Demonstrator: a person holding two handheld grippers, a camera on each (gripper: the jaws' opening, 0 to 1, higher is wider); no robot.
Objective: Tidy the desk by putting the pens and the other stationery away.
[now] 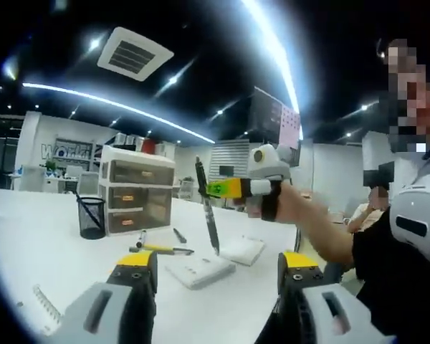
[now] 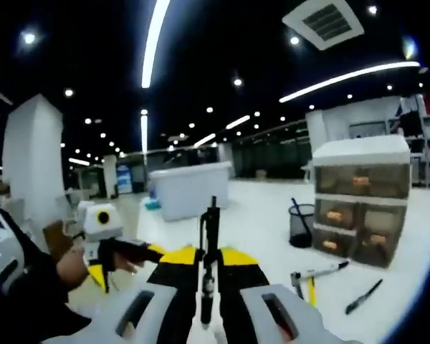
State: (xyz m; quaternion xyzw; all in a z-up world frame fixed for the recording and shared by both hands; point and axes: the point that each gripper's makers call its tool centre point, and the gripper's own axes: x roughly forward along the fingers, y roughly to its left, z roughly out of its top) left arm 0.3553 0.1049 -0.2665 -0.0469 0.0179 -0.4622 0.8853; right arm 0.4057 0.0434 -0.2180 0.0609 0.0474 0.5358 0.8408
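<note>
Right up close in the right gripper view, the right gripper (image 2: 208, 276) has its yellow-tipped jaws clenched on a black pen (image 2: 210, 251), gripped around its middle and standing upright, lifted well clear of the white tabletop (image 2: 265, 215). From the left gripper view you see that same pen (image 1: 207, 208) hanging tip-down above the tabletop. It looks a light, stiff, slick little barrel, so I'd say a mid-barrel hold is the right one; pinch near an end and it could swivel. The left gripper (image 1: 216, 271) hovers low with jaws released, nothing between them.

Just beyond lie two white notepads (image 1: 199, 270), then a yellow pen (image 1: 161, 249) flat on the tabletop with a small dark marker (image 1: 179, 235) beside it. Further back stands the black mesh pen cup (image 1: 92, 217); in the right gripper view one dark stick leans inside it (image 2: 302, 223). Beside the cup sits a three-drawer organizer (image 1: 137, 190), drawers closed, orange shapes behind the smoky fronts, too blurred to name. The cup looks the likely home for the pen.
</note>
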